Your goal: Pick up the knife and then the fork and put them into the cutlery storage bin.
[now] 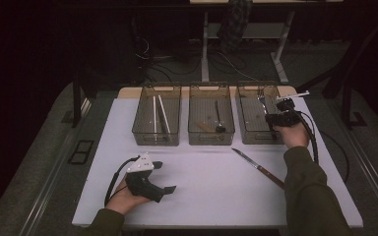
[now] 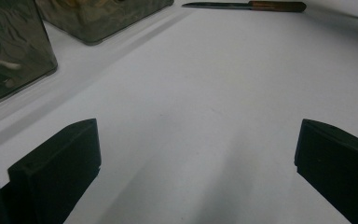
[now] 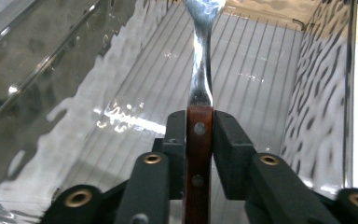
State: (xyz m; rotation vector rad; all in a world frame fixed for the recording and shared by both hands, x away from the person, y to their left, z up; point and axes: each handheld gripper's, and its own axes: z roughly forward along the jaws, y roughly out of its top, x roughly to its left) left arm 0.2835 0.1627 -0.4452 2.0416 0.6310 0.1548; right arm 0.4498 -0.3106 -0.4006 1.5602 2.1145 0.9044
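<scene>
My right gripper [image 1: 275, 112] hangs over the right-hand clear bin [image 1: 250, 138], one of three bins in a row at the table's far side. Its pads sit tight against the brown riveted handle of a metal utensil [image 3: 200, 70], which points down into that bin [image 3: 326, 93]; the utensil's head is cut off at the top of the right gripper view. My right gripper [image 3: 199, 126] is shut on that handle. My left gripper [image 1: 165, 177] rests low at the near left of the white table, jaws wide apart with nothing between them [image 2: 196, 154].
A wooden-handled knife [image 1: 258, 167] lies on the table [image 1: 202, 196] in front of the right bin and also lies ahead of the left gripper [image 2: 247, 5]. The left bin [image 1: 155, 138] holds two pale sticks. The middle bin [image 1: 210, 139] holds a dark utensil and a brown piece.
</scene>
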